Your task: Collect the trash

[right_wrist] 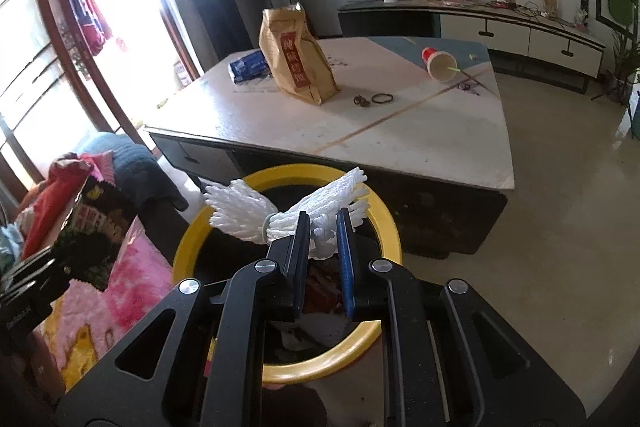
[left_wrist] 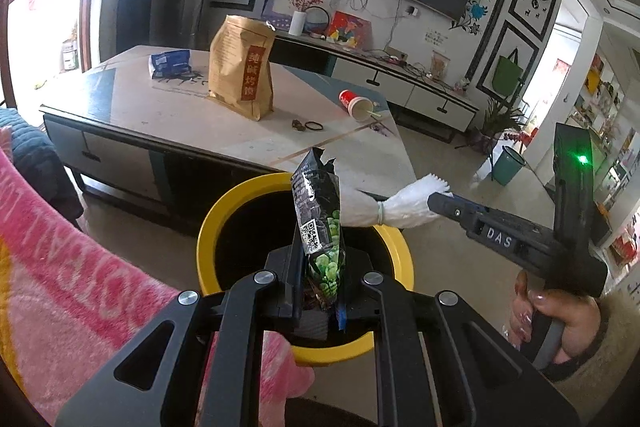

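Observation:
My left gripper (left_wrist: pixel 320 259) is shut on a black and green snack packet (left_wrist: pixel 318 223), which stands upright over the yellow-rimmed bin (left_wrist: pixel 208 227). My right gripper (right_wrist: pixel 323 223) is shut on a white foam net sleeve (right_wrist: pixel 248 211) tied with a pale band, held above the same bin (right_wrist: pixel 376 211). In the left wrist view the foam sleeve (left_wrist: pixel 404 205) and the right gripper (left_wrist: pixel 444 201) reach in from the right. In the right wrist view the snack packet (right_wrist: pixel 96 227) and left gripper show at the far left edge.
On the low table (right_wrist: pixel 400 131) stand a brown paper bag (right_wrist: pixel 298 59), a blue packet (right_wrist: pixel 248 65), a tipped red paper cup (right_wrist: pixel 438 63) and a black hair tie (right_wrist: pixel 382 99). A pink blanket (left_wrist: pixel 80 299) lies left of the bin. A TV cabinet (left_wrist: pixel 400 75) lines the far wall.

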The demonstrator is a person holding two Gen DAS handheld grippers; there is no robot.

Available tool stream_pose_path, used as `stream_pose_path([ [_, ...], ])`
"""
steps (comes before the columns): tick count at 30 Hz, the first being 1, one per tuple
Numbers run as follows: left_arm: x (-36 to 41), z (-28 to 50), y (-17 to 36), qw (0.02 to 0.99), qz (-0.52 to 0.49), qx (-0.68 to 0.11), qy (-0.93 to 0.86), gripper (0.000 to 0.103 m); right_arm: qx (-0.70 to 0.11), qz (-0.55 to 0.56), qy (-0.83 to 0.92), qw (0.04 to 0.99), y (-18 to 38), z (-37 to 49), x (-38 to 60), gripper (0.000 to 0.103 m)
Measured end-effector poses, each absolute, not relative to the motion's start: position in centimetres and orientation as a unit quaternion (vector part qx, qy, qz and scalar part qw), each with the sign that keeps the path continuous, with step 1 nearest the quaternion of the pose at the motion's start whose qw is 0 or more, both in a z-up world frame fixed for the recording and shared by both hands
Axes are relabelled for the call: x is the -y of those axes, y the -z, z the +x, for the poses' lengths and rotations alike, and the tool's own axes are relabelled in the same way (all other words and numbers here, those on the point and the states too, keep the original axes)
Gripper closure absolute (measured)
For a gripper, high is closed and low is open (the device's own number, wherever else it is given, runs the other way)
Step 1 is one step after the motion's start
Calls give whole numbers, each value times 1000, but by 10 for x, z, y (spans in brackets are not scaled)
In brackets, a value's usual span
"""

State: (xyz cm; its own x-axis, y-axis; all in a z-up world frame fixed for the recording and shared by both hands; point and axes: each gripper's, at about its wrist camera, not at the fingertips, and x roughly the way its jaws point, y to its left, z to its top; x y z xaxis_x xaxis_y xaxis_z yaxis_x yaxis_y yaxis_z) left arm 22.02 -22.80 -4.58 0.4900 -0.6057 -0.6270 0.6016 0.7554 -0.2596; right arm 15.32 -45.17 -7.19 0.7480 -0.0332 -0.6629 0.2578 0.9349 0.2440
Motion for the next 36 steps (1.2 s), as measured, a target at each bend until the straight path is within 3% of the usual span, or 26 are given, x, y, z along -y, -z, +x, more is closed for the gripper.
stream_pose_path([
  [11,240,242,62,857,-10,-384,343,91,-382,154,68,909,90,163,444,90],
  [13,242,246,64,855,-15,-387,345,91,-386,154,62,907,92,164,442,76],
  [15,243,249,65,853,-18,-389,347,88,-386,157,62,907,93,163,441,70],
  [19,245,252,65,851,-23,-391,351,55,-380,174,65,906,88,159,445,56],
  [23,245,251,64,853,-23,-387,349,35,-371,187,73,907,82,151,449,45],
  [26,242,249,61,856,-23,-385,345,21,-363,192,88,907,79,143,452,30],
  [30,236,244,56,862,-16,-378,336,10,-354,201,97,908,75,133,457,20],
  [36,223,237,48,872,-11,-370,319,7,-342,203,96,913,68,124,453,14],
])
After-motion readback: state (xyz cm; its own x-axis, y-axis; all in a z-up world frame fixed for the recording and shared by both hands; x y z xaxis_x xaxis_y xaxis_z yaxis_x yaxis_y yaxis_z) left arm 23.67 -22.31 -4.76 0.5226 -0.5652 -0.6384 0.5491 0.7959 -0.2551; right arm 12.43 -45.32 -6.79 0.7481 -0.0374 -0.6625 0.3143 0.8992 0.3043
